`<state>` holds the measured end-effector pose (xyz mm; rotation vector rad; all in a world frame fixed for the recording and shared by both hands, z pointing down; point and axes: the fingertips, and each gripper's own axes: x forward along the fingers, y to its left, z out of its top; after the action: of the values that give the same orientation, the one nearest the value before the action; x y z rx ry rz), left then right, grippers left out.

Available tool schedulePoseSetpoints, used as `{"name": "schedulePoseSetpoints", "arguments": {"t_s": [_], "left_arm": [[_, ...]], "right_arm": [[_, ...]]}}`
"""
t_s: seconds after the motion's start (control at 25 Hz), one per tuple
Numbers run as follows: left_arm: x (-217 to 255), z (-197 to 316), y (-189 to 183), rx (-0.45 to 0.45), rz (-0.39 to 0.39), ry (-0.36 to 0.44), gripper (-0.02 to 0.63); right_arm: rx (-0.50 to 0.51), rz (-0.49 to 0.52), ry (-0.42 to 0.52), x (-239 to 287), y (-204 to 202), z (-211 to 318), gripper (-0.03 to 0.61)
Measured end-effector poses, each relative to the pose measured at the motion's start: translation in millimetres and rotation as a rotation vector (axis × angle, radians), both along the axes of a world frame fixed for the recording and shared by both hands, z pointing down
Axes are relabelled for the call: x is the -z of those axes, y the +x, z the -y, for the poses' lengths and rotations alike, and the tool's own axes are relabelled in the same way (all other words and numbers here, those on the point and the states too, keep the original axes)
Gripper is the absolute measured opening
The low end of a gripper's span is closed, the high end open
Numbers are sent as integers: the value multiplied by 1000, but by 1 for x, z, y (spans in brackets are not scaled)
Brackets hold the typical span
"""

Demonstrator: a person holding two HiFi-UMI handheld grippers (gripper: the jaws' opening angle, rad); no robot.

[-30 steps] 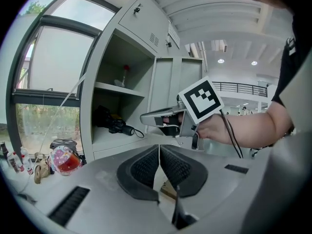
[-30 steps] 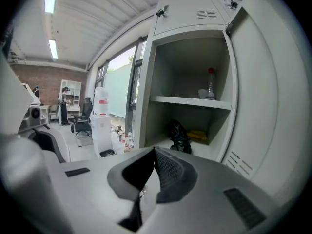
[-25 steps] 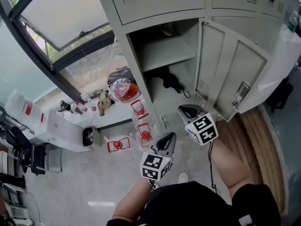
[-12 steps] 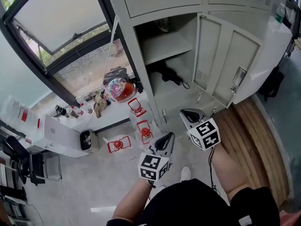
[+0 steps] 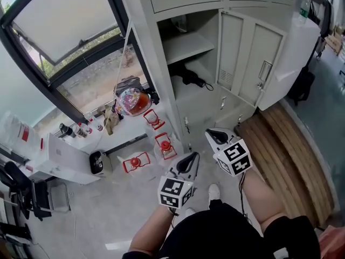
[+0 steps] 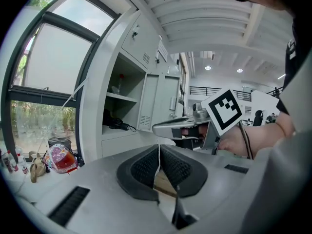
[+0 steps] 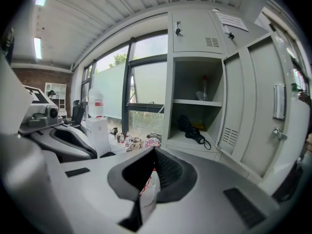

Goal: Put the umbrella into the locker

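Note:
A black folded umbrella lies on the lower shelf of the open grey locker, its strap hanging over the shelf edge. It also shows in the left gripper view as the umbrella and in the right gripper view as the umbrella. The locker door stands open to the right. My left gripper and right gripper hang side by side well short of the locker. Both are shut with nothing between the pads. Close up, the left gripper and the right gripper have their jaws together.
Red lanterns stand on the floor left of the locker. A ledge under the window holds a colourful globe and small bottles. A white box sits at the left. Wooden planks run along the right.
Both grippers have drawn back from the locker together; the locker and umbrella sit farther off and higher in the head view. The jaws stayed shut.

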<state>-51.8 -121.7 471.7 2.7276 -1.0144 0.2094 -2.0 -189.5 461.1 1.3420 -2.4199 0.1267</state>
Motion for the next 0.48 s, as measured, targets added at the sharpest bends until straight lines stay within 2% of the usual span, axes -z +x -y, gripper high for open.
{"name": "schedulePoseSetpoints", "arguments": {"t_s": [0.48], "left_arm": [[-6,-45,-27,-16,-14,1,20]], "right_arm": [[-2,-26,-5,-10,-29,-58,54]]}}
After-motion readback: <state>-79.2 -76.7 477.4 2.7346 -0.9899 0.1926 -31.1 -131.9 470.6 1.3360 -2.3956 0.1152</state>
